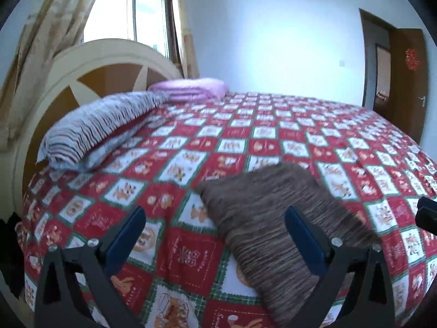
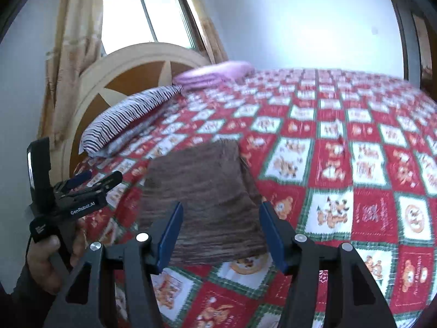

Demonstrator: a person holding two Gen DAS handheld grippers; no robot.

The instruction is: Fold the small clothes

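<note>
A brown striped knitted garment [image 1: 273,218] [image 2: 204,191] lies folded into a flat rectangle on the red, white and green patchwork bedcover [image 1: 245,136] [image 2: 341,164], near the bed's front edge. My left gripper [image 1: 215,218] hovers above the bed with its blue-padded jaws wide apart and nothing between them; the garment lies below its right finger. In the right wrist view a hand holds the left gripper [image 2: 98,177] at the garment's left side. My right gripper [image 2: 222,218] is open over the garment's near edge, its pads clear of the cloth.
A striped pillow [image 1: 103,125] [image 2: 131,114] and a folded pink blanket [image 1: 191,88] [image 2: 215,73] lie by the curved cream headboard [image 1: 82,68] at the left. Behind are a window with curtains and a white wall. A brown door [image 1: 407,82] stands at the far right.
</note>
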